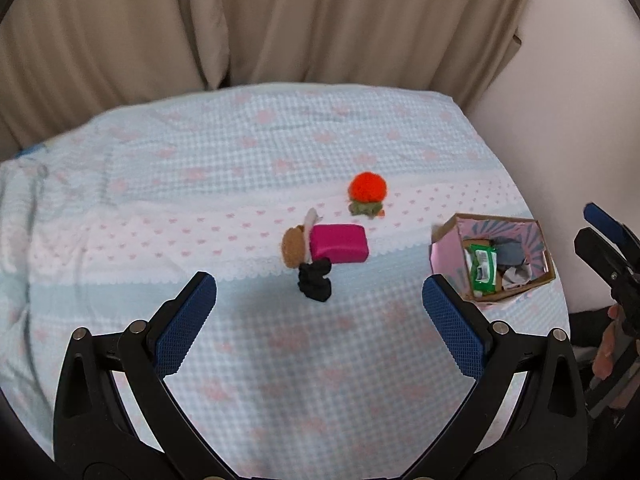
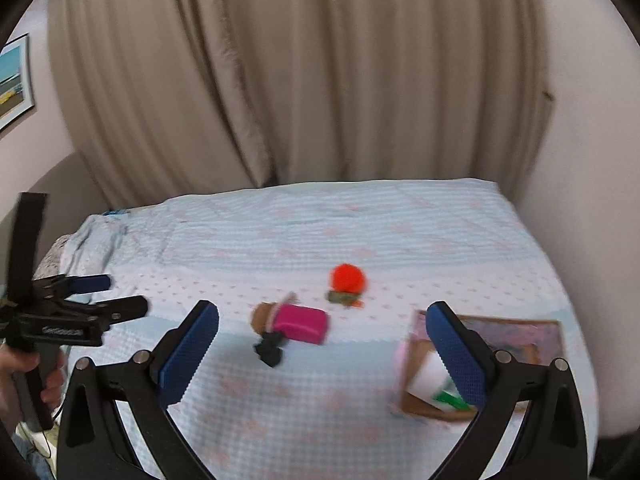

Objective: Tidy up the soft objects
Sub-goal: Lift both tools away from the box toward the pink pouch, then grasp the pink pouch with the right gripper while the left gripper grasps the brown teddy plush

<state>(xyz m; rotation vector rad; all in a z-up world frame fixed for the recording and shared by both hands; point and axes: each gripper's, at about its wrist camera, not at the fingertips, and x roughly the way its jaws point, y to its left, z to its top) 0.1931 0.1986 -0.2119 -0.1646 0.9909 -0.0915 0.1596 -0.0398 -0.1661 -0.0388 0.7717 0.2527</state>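
Observation:
On the bed lie a magenta block [image 1: 339, 243] [image 2: 302, 323], a tan plush [image 1: 295, 247] [image 2: 263, 316] against its left side, a black cloth piece [image 1: 316, 281] [image 2: 271, 347] in front of it, and an orange pompom toy [image 1: 367, 189] [image 2: 347, 279] behind it. A cardboard box [image 1: 444, 256] [image 2: 520, 330] at the right holds a green packet [image 1: 483, 269] and grey cloth. My left gripper [image 1: 319, 312] is open and empty above the bed, short of the black cloth. My right gripper [image 2: 322, 344] is open and empty, its right finger over the box.
The bed [image 1: 240, 184] [image 2: 360, 224] has a light blue checked cover with pink hearts. Beige curtains [image 1: 280, 20] [image 2: 300, 72] hang behind it. A wall [image 1: 560, 100] runs along the bed's right side. A framed picture [image 2: 14, 84] hangs at far left.

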